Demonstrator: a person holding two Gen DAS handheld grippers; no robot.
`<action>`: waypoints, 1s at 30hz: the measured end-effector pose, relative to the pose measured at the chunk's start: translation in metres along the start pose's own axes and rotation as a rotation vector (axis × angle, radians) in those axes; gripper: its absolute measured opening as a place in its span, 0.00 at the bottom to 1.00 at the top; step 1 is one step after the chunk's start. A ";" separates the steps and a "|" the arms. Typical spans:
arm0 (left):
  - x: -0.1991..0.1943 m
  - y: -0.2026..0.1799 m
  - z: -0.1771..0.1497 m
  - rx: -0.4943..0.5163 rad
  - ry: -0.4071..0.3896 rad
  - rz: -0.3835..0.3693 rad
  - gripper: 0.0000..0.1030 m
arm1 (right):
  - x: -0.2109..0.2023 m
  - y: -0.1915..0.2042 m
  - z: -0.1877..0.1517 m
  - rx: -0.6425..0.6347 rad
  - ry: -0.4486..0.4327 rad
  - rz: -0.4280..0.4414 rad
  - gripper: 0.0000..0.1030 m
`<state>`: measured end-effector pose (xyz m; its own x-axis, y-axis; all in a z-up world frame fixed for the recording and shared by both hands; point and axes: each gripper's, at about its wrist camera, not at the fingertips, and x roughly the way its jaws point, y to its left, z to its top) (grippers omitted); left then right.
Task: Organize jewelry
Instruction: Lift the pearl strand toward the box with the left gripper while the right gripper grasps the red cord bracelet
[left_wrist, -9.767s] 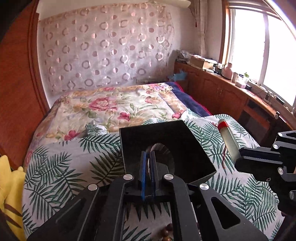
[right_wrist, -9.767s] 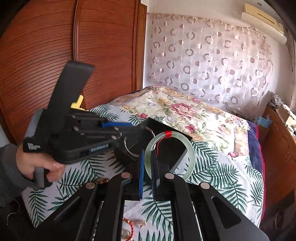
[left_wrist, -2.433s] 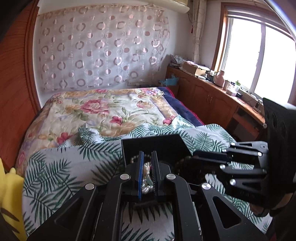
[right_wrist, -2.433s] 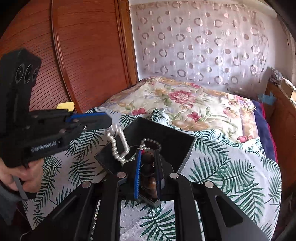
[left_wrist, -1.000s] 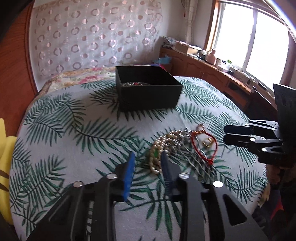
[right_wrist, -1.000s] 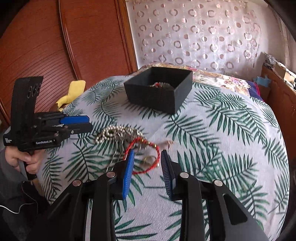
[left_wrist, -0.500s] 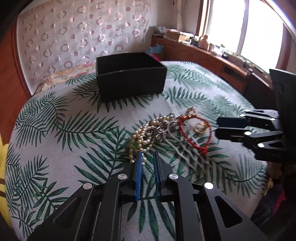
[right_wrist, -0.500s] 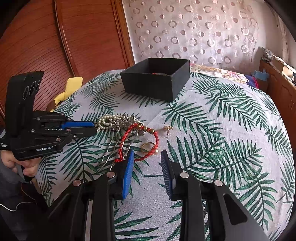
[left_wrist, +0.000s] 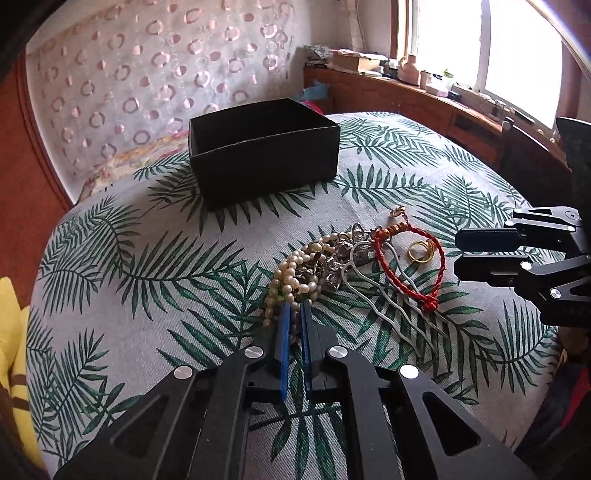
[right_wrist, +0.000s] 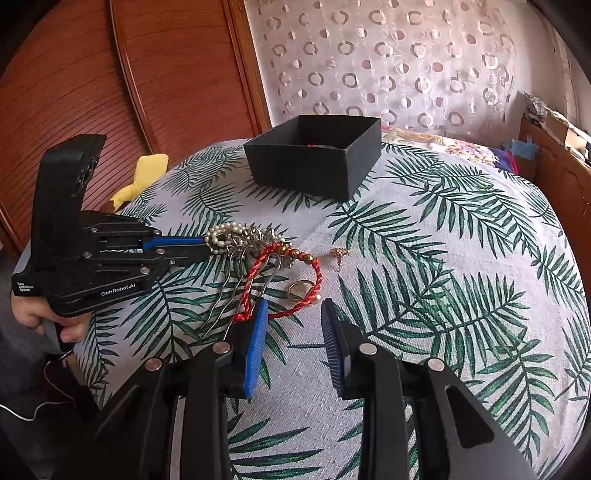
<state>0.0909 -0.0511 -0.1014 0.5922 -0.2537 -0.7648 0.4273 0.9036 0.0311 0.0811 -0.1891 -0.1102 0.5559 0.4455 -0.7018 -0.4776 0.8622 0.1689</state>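
A pile of jewelry lies on the palm-print cloth: a pearl strand (left_wrist: 291, 275) (right_wrist: 221, 236), a silver hair comb (left_wrist: 388, 291), a red braided bracelet (left_wrist: 406, 266) (right_wrist: 291, 284), gold rings (left_wrist: 421, 253) (right_wrist: 301, 288) and a small gold earring (right_wrist: 339, 253). A black box (left_wrist: 264, 155) (right_wrist: 317, 158) stands behind it. My left gripper (left_wrist: 293, 310) (right_wrist: 207, 245) is shut on the near end of the pearl strand. My right gripper (right_wrist: 291, 310) (left_wrist: 460, 254) is open, low over the cloth, with the red bracelet and rings just ahead of its fingers.
The round table's cloth (right_wrist: 461, 277) drops off at its edges. A yellow cloth (right_wrist: 142, 173) lies at the left, beside a wooden wardrobe (right_wrist: 147, 74). A bed and a patterned curtain (left_wrist: 147, 81) are behind the table. A wooden sideboard runs under the window (left_wrist: 424, 103).
Both grippers left the box and came down to the jewelry pile. My left gripper was open a second ago and has closed on the pearl strand. My right gripper has moved closer to the red bracelet.
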 end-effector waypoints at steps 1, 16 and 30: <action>-0.001 0.000 0.000 -0.003 -0.006 -0.003 0.04 | 0.000 0.000 0.000 0.000 0.001 0.001 0.32; -0.069 0.021 0.019 -0.109 -0.210 -0.041 0.04 | 0.001 0.002 -0.002 -0.006 0.007 0.007 0.32; -0.113 0.029 0.043 -0.115 -0.327 -0.030 0.04 | 0.003 0.000 0.005 -0.013 0.022 0.012 0.32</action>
<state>0.0657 -0.0107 0.0133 0.7759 -0.3615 -0.5170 0.3792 0.9222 -0.0757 0.0858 -0.1864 -0.1092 0.5352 0.4503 -0.7147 -0.4931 0.8535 0.1686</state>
